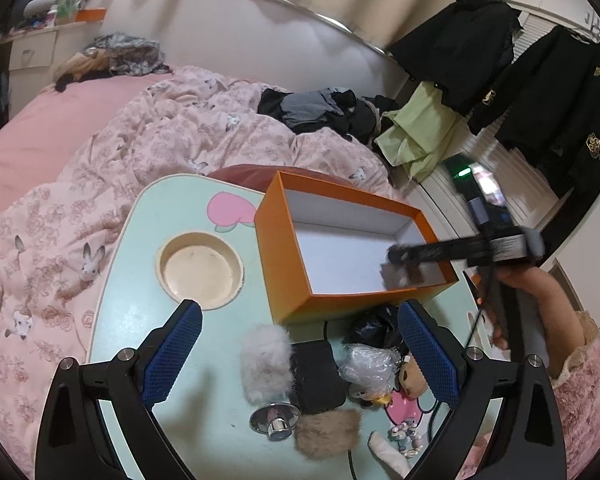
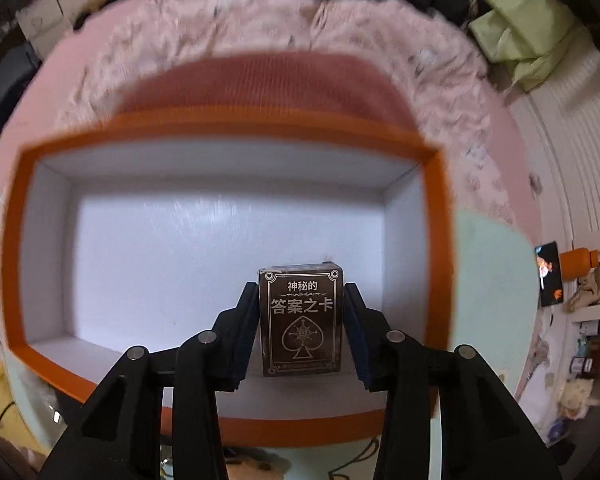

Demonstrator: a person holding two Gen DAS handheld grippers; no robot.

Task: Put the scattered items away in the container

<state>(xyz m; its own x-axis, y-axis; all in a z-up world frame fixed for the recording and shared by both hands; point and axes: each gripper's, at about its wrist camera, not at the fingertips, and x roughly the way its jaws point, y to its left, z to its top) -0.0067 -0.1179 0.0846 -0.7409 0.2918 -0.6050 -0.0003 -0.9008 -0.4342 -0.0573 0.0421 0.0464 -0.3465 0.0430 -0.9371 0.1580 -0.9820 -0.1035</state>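
The orange box point(image 2: 28, 264) sits open on the mint table point(image 1: 140, 320); inside it, near its front wall, a dark card deck point(image 2: 301, 320) stands between the right gripper point(image 2: 301, 336) fingers, a slight gap on each side; the left gripper point(image 1: 300, 356) hovers spread wide before the box, above a white fur pouch point(image 1: 266, 362), holding nothing

Only readable thing here is the dark brown card box point(image 2: 301, 320) sitting between the right gripper's point(image 2: 301, 330) fingers. Its face says 神秘的 on the top line and 答案之卡 in bigger characters right under it, with a spade emblem below that. There's a strip of tiny print along the bottom edge, way too small to make out.
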